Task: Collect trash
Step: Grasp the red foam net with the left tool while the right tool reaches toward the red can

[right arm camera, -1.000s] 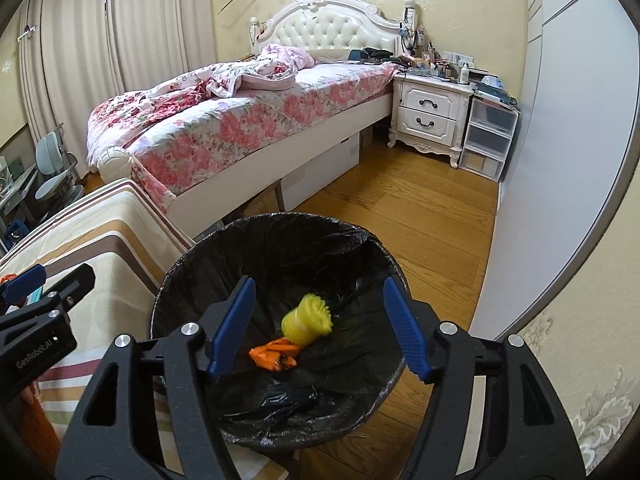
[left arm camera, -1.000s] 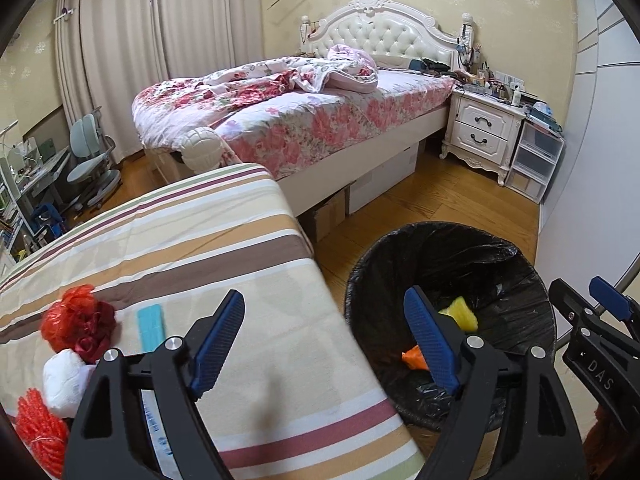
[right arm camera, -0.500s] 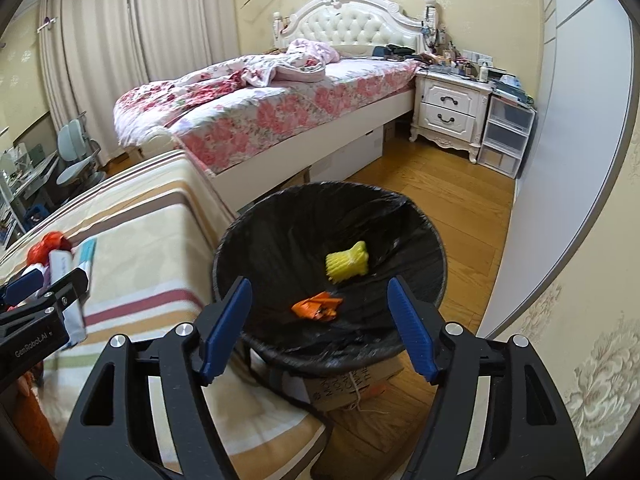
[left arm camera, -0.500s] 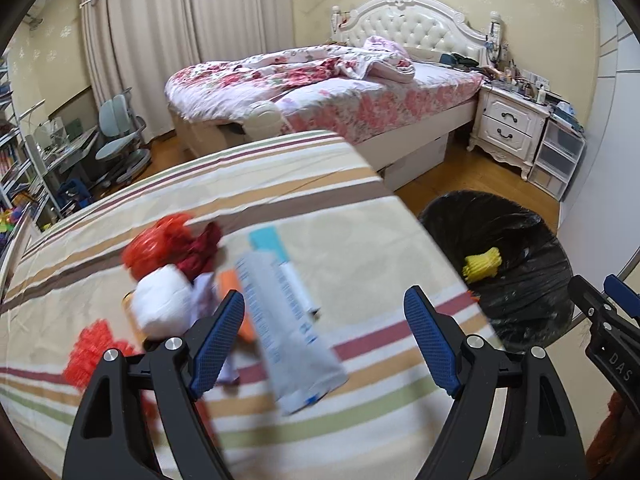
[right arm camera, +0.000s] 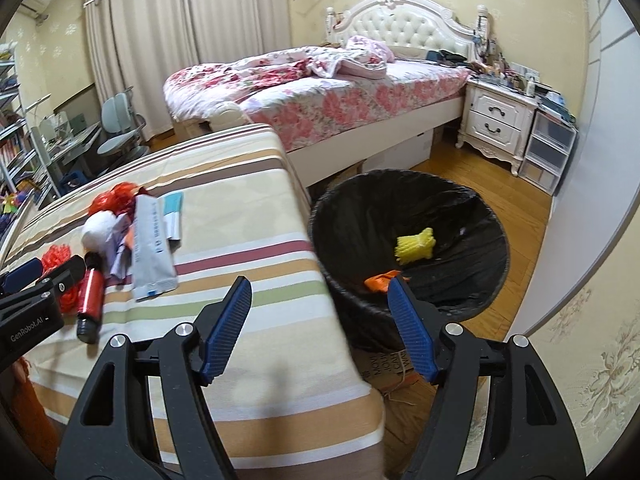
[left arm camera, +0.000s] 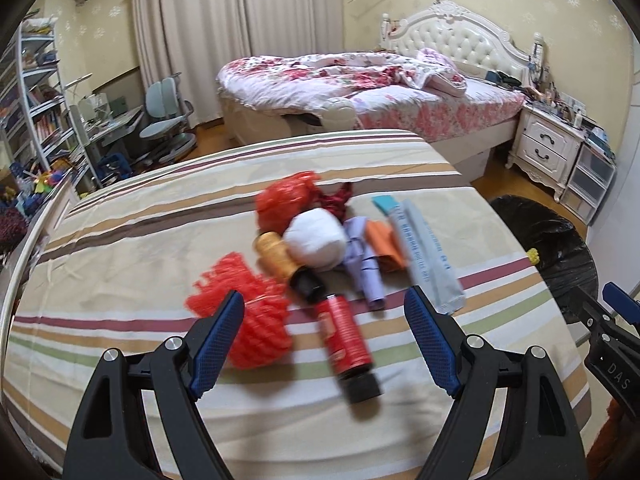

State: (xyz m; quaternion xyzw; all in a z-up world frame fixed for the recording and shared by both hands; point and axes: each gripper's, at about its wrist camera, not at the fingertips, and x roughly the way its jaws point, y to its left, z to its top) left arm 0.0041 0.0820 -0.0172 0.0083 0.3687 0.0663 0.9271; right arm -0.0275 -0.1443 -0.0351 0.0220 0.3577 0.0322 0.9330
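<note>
While both tongs stand wide open and empty, the left wrist view shows the left tongs poised over a heap of rubbish on the striped desk. Nearest, lying between the spread fingers, is a red bottle with a black cap, its length running roughly along the line of the tongs. Just to its left sits a red mesh net; beyond lie a gold bottle, a white ball, a lilac paper roll, an orange scrap, a pale blue pouch and a red plastic bag, all touching or overlapping. The view is blurred, so finer contact cannot be told. A clean pick probably means taking the red bottle first, closing across its body rather than its length, and keeping the left finger out of the net.

From the right wrist view, the right tongs hang over the desk's near corner, pointing toward the black-lined bin that stands on the floor just beside the desk. Inside it lie a yellow mesh piece and an orange scrap, partly hidden behind the right finger. The heap sits well to the left of the bin, so each carried item should probably clear the rim fully before release.
</note>
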